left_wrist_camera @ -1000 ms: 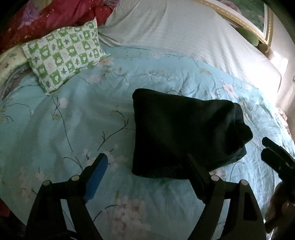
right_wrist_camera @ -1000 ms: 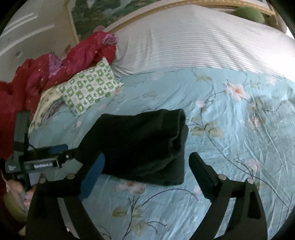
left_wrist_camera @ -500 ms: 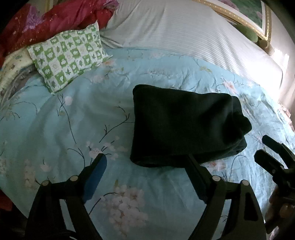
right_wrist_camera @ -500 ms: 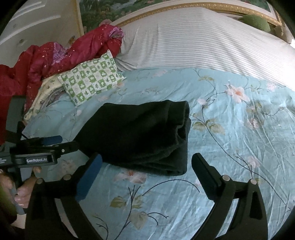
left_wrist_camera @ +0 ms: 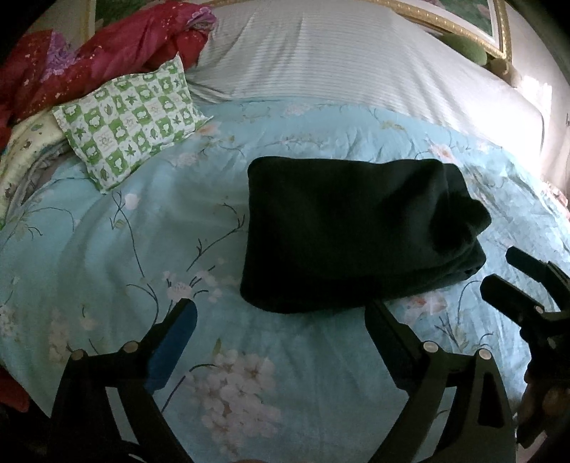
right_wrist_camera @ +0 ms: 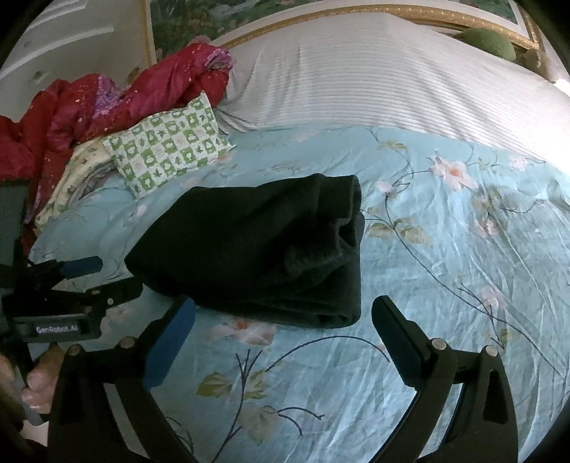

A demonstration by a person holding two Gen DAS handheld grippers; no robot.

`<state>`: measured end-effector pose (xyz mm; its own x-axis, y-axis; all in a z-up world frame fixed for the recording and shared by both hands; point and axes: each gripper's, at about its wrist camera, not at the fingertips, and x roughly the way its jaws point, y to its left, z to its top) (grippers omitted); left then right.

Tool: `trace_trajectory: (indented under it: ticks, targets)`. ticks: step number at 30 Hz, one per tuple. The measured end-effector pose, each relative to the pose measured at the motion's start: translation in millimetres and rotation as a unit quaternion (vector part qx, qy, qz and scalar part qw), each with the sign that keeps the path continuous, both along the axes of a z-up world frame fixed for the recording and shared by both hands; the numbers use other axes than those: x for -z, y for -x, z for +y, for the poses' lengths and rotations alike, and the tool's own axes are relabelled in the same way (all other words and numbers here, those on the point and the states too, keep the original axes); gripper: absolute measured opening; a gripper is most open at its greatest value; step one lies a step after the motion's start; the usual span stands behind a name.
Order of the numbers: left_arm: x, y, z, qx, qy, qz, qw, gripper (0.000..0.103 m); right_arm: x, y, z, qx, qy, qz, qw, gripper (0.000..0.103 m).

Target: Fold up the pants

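Observation:
The dark pants (left_wrist_camera: 349, 231) lie folded into a thick rectangle on the light blue floral bedspread (left_wrist_camera: 142, 249); they also show in the right wrist view (right_wrist_camera: 263, 249). My left gripper (left_wrist_camera: 281, 320) is open and empty, held just short of the bundle's near edge. My right gripper (right_wrist_camera: 285, 317) is open and empty, held just short of the bundle's near right corner. Each gripper shows in the other's view: the right one at the right edge (left_wrist_camera: 513, 277), the left one at the left edge (right_wrist_camera: 96, 277). Neither touches the pants.
A green and white checked pillow (left_wrist_camera: 131, 121) lies at the back left, beside a heap of red cloth (left_wrist_camera: 89, 60). A white striped cover (left_wrist_camera: 356, 60) spans the head of the bed below a gold frame (right_wrist_camera: 392, 14). The bedspread (right_wrist_camera: 463, 249) stretches right of the pants.
Both grippers have drawn back and risen a little from the folded pants, which now sit farther off in both views. The pants have not moved.

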<state>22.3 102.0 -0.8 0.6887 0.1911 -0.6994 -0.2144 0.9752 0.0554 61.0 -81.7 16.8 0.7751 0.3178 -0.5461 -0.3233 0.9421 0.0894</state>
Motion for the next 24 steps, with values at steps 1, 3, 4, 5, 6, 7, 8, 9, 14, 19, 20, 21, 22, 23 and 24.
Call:
trace_trajectory:
  ticks: [1, 3, 4, 5, 6, 7, 8, 9, 14, 19, 20, 21, 22, 23, 24]
  targets:
    - [1, 0, 0, 0.001, -0.002, 0.000, 1.0000, 0.096, 1, 0, 0, 0.001, -0.001, -0.003, 1.000, 0.099]
    - [4, 0, 1, 0.001, -0.002, 0.000, 1.0000, 0.096, 3, 0, -1, 0.002, -0.004, -0.006, 1.000, 0.100]
    - [4, 0, 1, 0.000, -0.001, -0.001, 1.0000, 0.096, 4, 0, -2, 0.003, -0.006, -0.007, 1.000, 0.100]
    - [5, 0, 1, 0.000, -0.001, -0.001, 1.0000, 0.096, 5, -1, -2, 0.002, -0.008, -0.006, 1.000, 0.100]
    - [5, -1, 2, 0.000, -0.001, -0.001, 1.0000, 0.096, 6, -2, -1, 0.002, -0.009, -0.006, 1.000, 0.100]
    - [6, -1, 2, -0.001, -0.002, -0.001, 1.0000, 0.096, 8, -2, -1, 0.001, -0.009, -0.005, 1.000, 0.100]
    - [6, -1, 3, -0.001, -0.003, -0.001, 1.0000, 0.096, 9, -3, 0, 0.001, -0.008, -0.005, 1.000, 0.100]
    - [7, -2, 3, 0.000, -0.003, 0.000, 1.0000, 0.096, 10, -3, 1, 0.000, -0.006, -0.003, 1.000, 0.100]
    - [8, -3, 4, 0.000, -0.002, 0.000, 1.0000, 0.096, 14, -2, 7, -0.006, -0.001, 0.000, 1.000, 0.100]
    - [9, -5, 6, 0.004, -0.002, 0.001, 1.0000, 0.096, 15, -3, 11, -0.012, 0.006, 0.002, 1.000, 0.100]
    - [9, -6, 6, 0.004, -0.002, 0.001, 1.0000, 0.096, 16, -3, 12, -0.012, 0.006, 0.002, 1.000, 0.100]
    - [9, -6, 6, 0.004, -0.002, 0.001, 1.0000, 0.096, 16, -3, 13, -0.013, 0.006, 0.003, 1.000, 0.100]
    - [9, -7, 7, 0.005, -0.001, 0.001, 1.0000, 0.096, 16, -3, 13, -0.013, 0.006, 0.003, 1.000, 0.100]
    - [8, -7, 6, 0.004, -0.001, 0.001, 1.0000, 0.096, 16, -4, 13, -0.014, 0.006, 0.003, 1.000, 0.100]
    - [9, -7, 7, 0.004, -0.001, 0.001, 1.0000, 0.096, 16, -4, 14, -0.015, 0.007, 0.003, 1.000, 0.100]
